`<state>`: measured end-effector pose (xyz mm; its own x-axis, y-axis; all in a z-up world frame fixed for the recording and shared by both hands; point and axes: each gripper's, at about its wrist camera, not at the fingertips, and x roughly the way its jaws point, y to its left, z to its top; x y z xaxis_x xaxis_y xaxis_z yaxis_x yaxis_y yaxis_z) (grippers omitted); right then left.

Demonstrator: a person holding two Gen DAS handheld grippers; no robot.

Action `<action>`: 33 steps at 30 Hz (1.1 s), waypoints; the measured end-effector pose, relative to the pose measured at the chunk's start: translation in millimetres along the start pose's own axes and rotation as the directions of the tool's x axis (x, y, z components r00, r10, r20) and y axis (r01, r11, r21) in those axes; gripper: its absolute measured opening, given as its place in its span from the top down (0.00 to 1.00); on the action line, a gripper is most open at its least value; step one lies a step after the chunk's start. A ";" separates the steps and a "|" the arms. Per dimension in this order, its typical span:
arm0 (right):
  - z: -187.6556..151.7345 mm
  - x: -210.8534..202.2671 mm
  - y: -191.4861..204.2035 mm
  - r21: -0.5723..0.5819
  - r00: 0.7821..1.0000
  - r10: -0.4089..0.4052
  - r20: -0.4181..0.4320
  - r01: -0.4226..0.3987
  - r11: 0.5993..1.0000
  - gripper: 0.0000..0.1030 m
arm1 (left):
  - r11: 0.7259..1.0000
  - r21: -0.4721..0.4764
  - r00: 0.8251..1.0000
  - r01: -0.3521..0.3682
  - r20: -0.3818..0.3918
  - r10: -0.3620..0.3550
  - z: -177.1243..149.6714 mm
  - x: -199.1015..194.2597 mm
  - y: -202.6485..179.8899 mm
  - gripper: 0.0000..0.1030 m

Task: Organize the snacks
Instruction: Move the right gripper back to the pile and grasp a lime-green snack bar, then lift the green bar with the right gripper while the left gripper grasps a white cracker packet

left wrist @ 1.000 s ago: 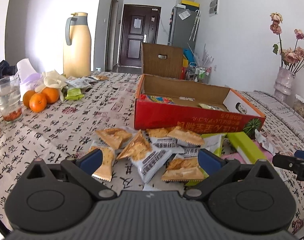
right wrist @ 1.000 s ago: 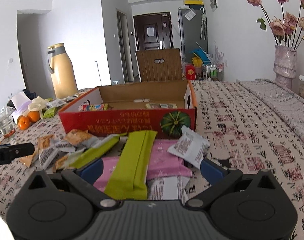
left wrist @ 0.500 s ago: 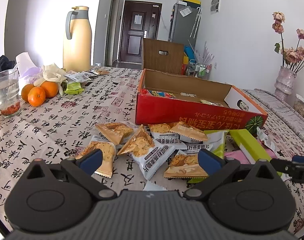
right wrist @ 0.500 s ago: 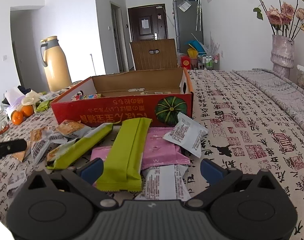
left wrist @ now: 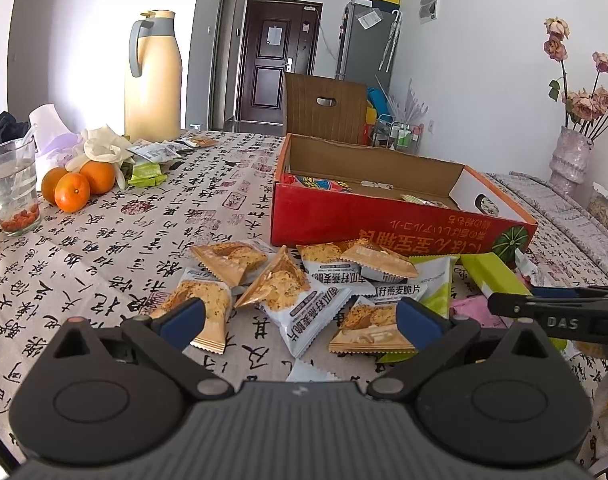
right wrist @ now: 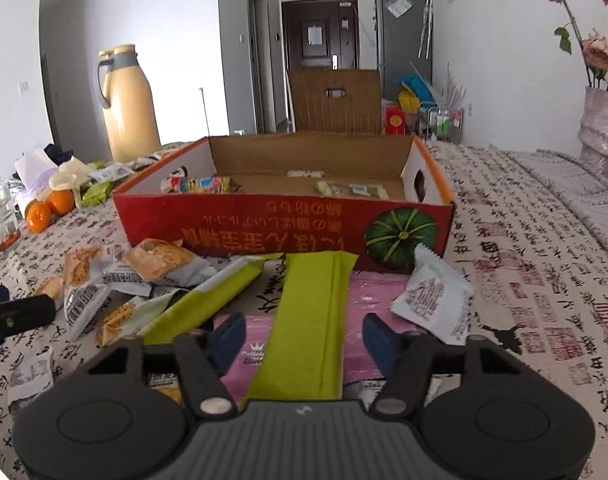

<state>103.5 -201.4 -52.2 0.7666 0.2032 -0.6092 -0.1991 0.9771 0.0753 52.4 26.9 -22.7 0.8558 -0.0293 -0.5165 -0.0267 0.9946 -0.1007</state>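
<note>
The right gripper (right wrist: pixel 304 338) hangs low over a long green packet (right wrist: pixel 310 320) that lies atop a pink packet (right wrist: pixel 368 316), near the worktop's (right wrist: pixel 544 280) near edge. Its jaws have just been closing; they flank the green packet with a gap on each side, so nothing is clamped. Beyond the packet stands the red cardboard box (right wrist: pixel 283 224), open-topped, with a few snacks inside. A white sachet (right wrist: pixel 432 300) leans by the box's right corner.

The left gripper (left wrist: pixel 299 314) hovers with jaws wide apart over a heap of cracker packets (left wrist: pixel 291 284) before the box's front wall. Oranges (left wrist: pixel 77 184), a glass (left wrist: pixel 11 188) and a cream thermos jug (left wrist: pixel 153 80) occupy the far left side.
</note>
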 end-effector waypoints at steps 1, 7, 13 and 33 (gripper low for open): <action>-0.6 2.2 1.0 -0.004 1.000 -0.002 -0.006 0.002 1.000 0.50 | 1.000 -0.001 1.000 0.001 0.000 -0.001 0.1 0.1 0.2 0.00; 2.0 7.7 5.3 -0.034 1.000 -0.020 -0.014 0.020 0.999 0.52 | 1.000 0.002 1.000 0.013 -0.003 -0.013 -0.3 1.4 -0.6 0.00; 5.8 7.8 7.2 -0.051 1.000 -0.017 -0.023 0.016 0.999 0.63 | 1.000 -0.006 1.000 0.023 -0.010 -0.023 -1.6 3.0 2.5 0.00; 5.5 -28.2 7.9 -0.047 0.993 -0.043 0.113 0.049 0.998 0.68 | 0.999 -0.034 1.000 0.018 -0.007 -0.018 -1.5 -0.6 14.1 0.00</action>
<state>83.6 -199.0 -30.0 0.8383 0.1664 -0.5191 -0.1896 0.9818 0.0086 50.7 40.7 -25.1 0.8524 -0.0480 -0.5206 -0.0289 0.9899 -0.1385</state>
